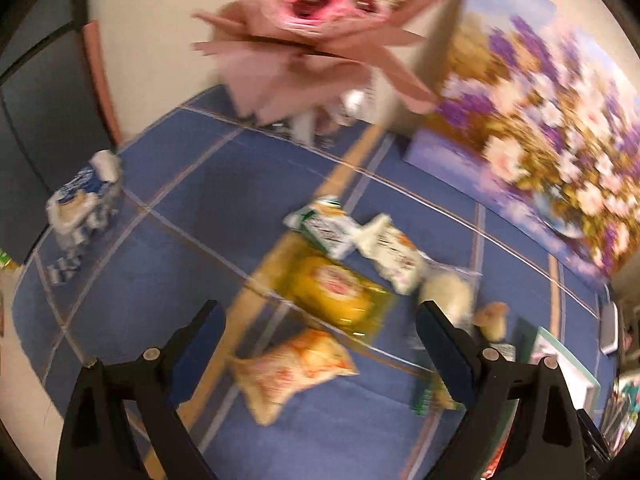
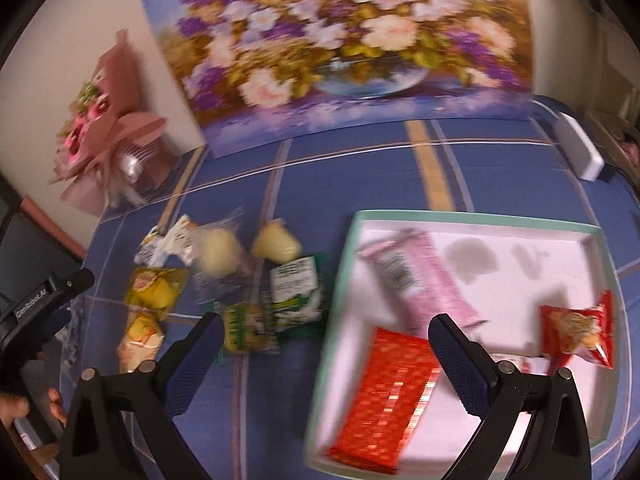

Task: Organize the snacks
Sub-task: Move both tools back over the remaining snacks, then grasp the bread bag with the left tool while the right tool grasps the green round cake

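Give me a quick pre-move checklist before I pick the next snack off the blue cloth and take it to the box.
1. Left gripper free: ok, jaws wide, nothing between them.
2. Right gripper free: ok, jaws wide, nothing gripped.
3. Snacks left to sort: ok, the yellow packet and orange-white packet lie loose on the blue cloth.
4. Room in the box: ok, bare white floor beside the pink packet, red patterned packet and red snack bag.
5. Sharp view for aiming: not ok, both views are motion-blurred.
6. Packet labels: cannot tell, too blurred.
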